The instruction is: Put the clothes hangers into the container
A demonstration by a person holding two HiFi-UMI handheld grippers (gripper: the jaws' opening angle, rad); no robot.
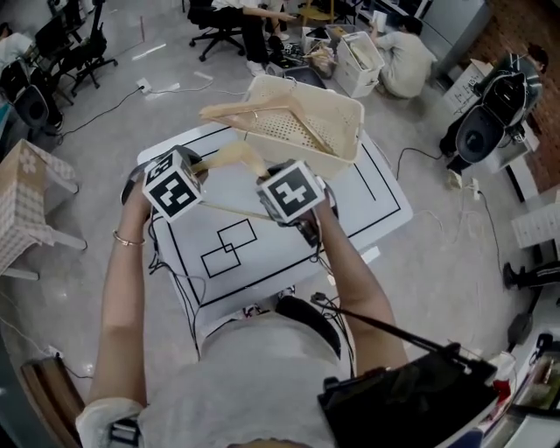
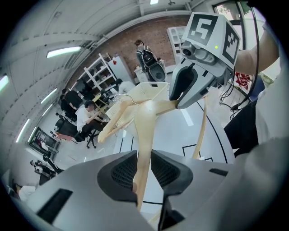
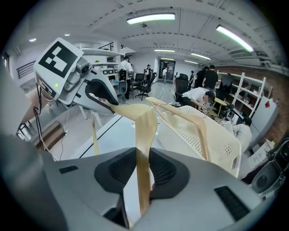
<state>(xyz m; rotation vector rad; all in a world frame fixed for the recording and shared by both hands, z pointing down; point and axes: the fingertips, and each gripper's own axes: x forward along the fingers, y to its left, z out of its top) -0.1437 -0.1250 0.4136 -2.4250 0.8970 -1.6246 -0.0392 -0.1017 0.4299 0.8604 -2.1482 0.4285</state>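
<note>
I hold a pale wooden clothes hanger [image 1: 234, 159] up over the white table [image 1: 367, 214], one sloping arm in each gripper. The left gripper [image 1: 203, 169] is shut on its left arm [image 2: 143, 144]. The right gripper [image 1: 267, 181] is shut on the other arm [image 3: 144, 144]. The hanger's thin bottom bar [image 1: 234, 211] hangs below both. Behind it a cream perforated basket [image 1: 348, 107] stands on the table's far side, and a second wooden hanger [image 1: 262, 112] lies across its top. Each gripper view shows the other gripper [image 2: 194, 81] [image 3: 90, 85] on the same hanger, and the basket [image 3: 216, 140].
The table carries black line markings [image 1: 229, 248]. A checked cloth chair [image 1: 26, 197] stands at the left. Office chairs [image 1: 223, 26] and people sit beyond the basket, cables run over the floor, and a dark device [image 1: 483, 131] stands at the right.
</note>
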